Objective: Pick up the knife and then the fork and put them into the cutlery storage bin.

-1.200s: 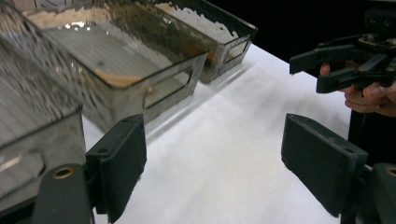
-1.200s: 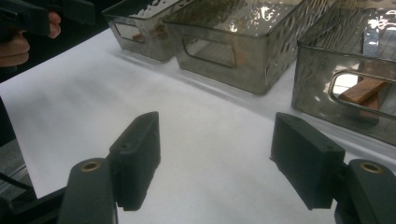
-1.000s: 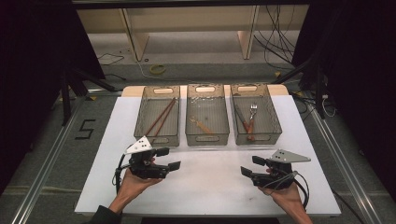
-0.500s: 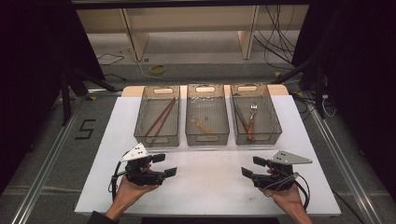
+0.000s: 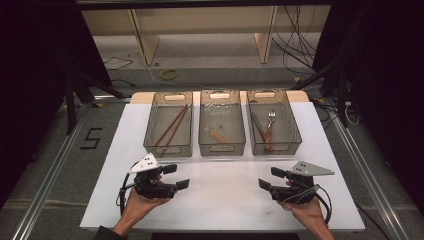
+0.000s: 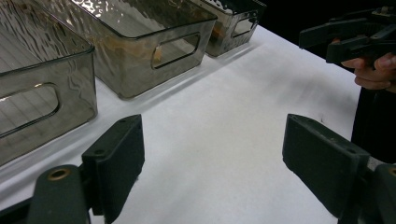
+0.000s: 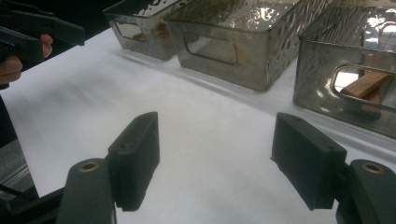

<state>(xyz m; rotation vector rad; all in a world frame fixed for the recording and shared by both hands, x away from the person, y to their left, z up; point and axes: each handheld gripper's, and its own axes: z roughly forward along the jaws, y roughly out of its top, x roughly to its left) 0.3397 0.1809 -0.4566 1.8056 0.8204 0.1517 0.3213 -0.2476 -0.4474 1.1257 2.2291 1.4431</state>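
I hold my left gripper (image 5: 176,176) and right gripper (image 5: 268,178) wide (nothing inside), low over the bench (image 5: 225,195), ready to reach the bins (image 5: 222,146).

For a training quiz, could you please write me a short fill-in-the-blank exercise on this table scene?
1. The number of clear bins standing in a row on the white table is ____.
2. The chopsticks lie in the ____ bin of the row.
3. The fork lies in the ____ bin.
4. The jaws of the left hand-held gripper and the right hand-held gripper both stand ____.

Missing words: three; left; right; open
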